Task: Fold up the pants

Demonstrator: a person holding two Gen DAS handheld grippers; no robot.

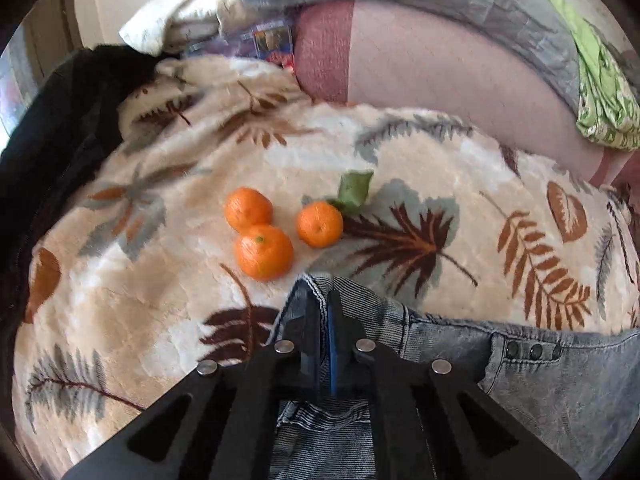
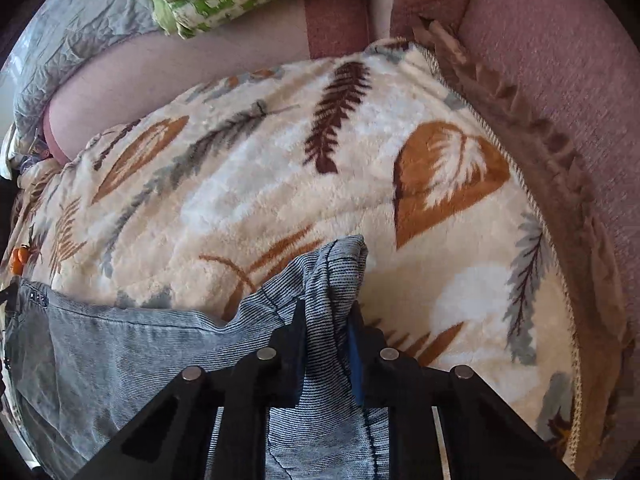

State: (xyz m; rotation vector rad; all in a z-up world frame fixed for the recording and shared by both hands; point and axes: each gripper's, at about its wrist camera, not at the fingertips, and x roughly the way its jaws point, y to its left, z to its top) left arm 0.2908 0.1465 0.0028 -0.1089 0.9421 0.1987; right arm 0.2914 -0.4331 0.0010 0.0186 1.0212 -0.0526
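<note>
Grey-blue ribbed denim pants: spread on cream plush leaf-print blanket. Left gripper: pinched tight on pants edge. Right gripper: clamped on bunched denim fold. Three orange tangerines: mid-blanket, just beyond left gripper.

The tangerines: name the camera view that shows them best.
Left wrist view: all three tangerines lie sharp and whole on the leaf-print blanket. The right wrist view shows only tiny orange specks at its left edge.
</note>
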